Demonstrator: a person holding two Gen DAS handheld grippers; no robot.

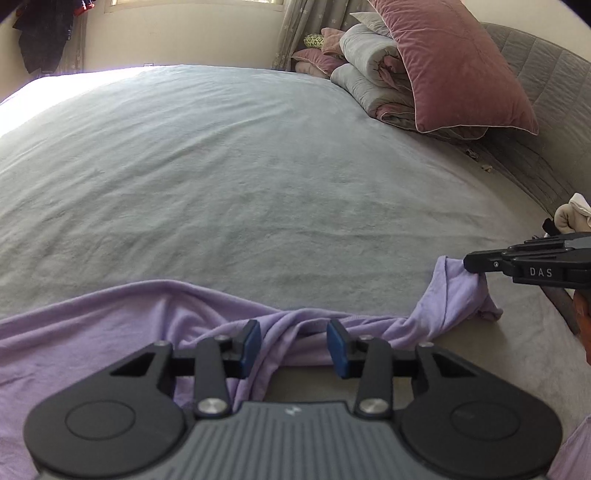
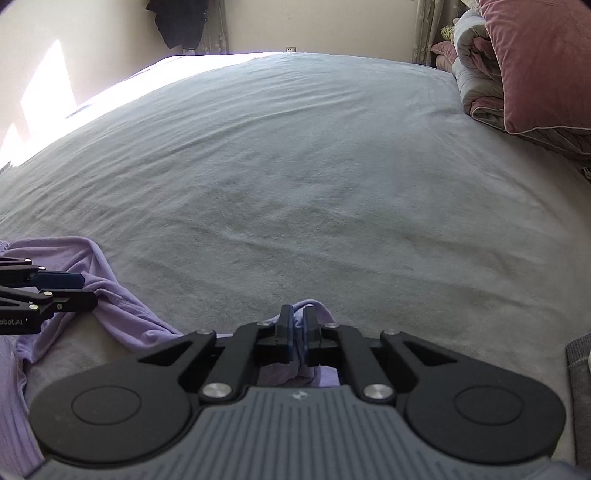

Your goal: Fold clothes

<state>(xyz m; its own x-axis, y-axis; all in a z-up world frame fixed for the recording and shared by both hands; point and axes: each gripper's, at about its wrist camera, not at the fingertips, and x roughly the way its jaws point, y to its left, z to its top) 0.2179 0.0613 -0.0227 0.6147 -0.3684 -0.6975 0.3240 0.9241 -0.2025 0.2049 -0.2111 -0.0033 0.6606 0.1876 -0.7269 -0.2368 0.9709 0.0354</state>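
Our right hand-held gripper (image 2: 297, 334) is squeezing tight on a bit of the purple top (image 1: 92, 332), and its two blue pads are pressing together with a fold of the soft cloth pinched between them. We are seeing the same right hand-held gripper (image 1: 471, 265) from the left camera too, where its black tip is lifting a corner of the purple top up off the bed (image 1: 258, 166). Our left hand-held gripper (image 1: 293, 343) is hanging over a bunched ridge of the purple top, and its jaws are standing partly apart. Its blue pads (image 1: 252, 345) are sitting on either side of the wrinkled cloth, but they are not pinching it, so nothing is being held there. From the right camera we are seeing the left hand-held gripper (image 2: 83, 290) coming in from the left side, right over the purple top (image 2: 122, 314). We are looking at the purple top lying crumpled along the near edge of the bed, stretching between our two hand-held grippers. Most of the bed is lying bare under its pale grey sheet. Far off at the head of the bed, a big pink pillow (image 1: 454, 66) is leaning on a rolled grey blanket (image 1: 369, 74). Dark clothes (image 2: 181, 22) are hanging by the wall behind the bed, and bright sun is falling on the far left side.
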